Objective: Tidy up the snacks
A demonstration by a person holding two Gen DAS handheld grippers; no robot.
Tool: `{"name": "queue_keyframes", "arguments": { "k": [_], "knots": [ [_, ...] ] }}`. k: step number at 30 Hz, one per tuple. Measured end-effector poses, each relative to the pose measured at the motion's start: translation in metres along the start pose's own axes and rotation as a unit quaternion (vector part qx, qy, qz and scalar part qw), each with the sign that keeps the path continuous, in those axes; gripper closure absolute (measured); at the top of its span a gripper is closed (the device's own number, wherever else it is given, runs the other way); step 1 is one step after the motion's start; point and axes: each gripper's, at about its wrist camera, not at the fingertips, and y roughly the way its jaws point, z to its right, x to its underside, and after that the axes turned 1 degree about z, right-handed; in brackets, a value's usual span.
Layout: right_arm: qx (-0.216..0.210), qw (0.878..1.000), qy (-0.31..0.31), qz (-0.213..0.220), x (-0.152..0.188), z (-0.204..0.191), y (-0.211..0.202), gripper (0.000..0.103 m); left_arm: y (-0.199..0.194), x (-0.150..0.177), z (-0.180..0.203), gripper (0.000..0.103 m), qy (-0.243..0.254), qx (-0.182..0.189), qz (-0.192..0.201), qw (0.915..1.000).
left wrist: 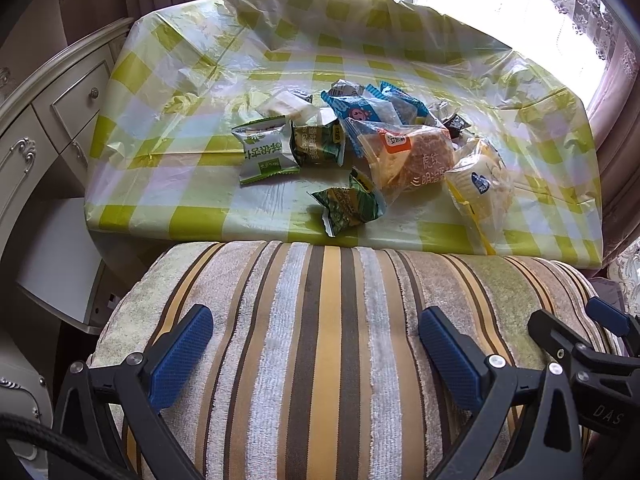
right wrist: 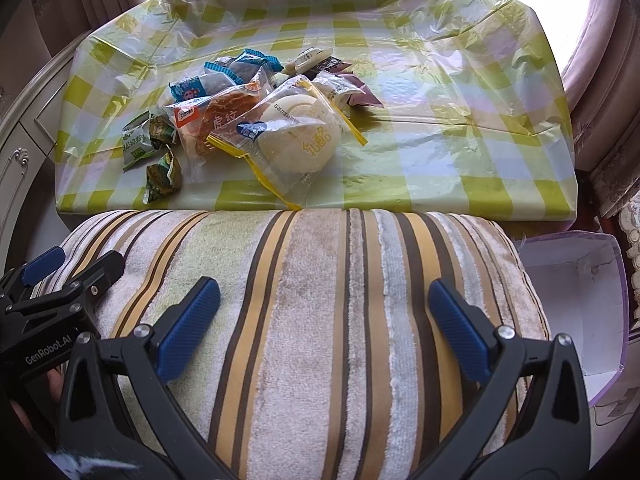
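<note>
A: Well, nothing is picked up yet; the left claw point(left wrist: 316, 344) hangs over the striped cushion point(left wrist: 320, 340) with its jaws spread wide and empty, and the right claw point(right wrist: 324, 316) is the same, spread and holding nothing.

B: And the snacks?

A: All heaped near the middle of the table point(left wrist: 152, 92), toward its near edge, on a thin, crinkly plastic cloth point(right wrist: 460, 132) in green and white checks; I'd guess they were tipped out in one pile, since the packets overlap and lean on each other.

B: What sort of packets?

A: Mostly small, crimped-end foil pillows; a pale green packet point(left wrist: 266, 156) lies on the left of the heap, a dark green packet point(left wrist: 348, 204) sits apart at the front, and blue packets point(left wrist: 352, 110) lie at the back; the clear bag of brown bread point(left wrist: 412, 156) is bigger and soft-looking; beside it, a round, pale bun in a clear, yellow-edged bag point(right wrist: 296, 136) reaches nearly to the table edge.

B: Anywhere to sort them into?

A: Possibly the open white box point(right wrist: 576, 300) low on the right, beside the cushion; it looks like card with a lilac rim; whether it is meant for this I cannot tell.

B: The cushion?

A: Plush, towel-like pile in brown, yellow and cream stripes; both claws seem parked above it, close to the heap.
</note>
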Motion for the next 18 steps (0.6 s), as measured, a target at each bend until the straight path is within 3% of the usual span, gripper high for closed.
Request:
{"name": "queue_keyframes", "arguments": {
  "k": [18],
  "knots": [
    [0.005, 1.000, -0.004, 0.001, -0.0019, -0.0021, 0.0032, 0.000, 0.0082, -0.0017, -0.0035, 0.000, -0.006, 0.015, -0.015, 0.9998]
  ]
}}
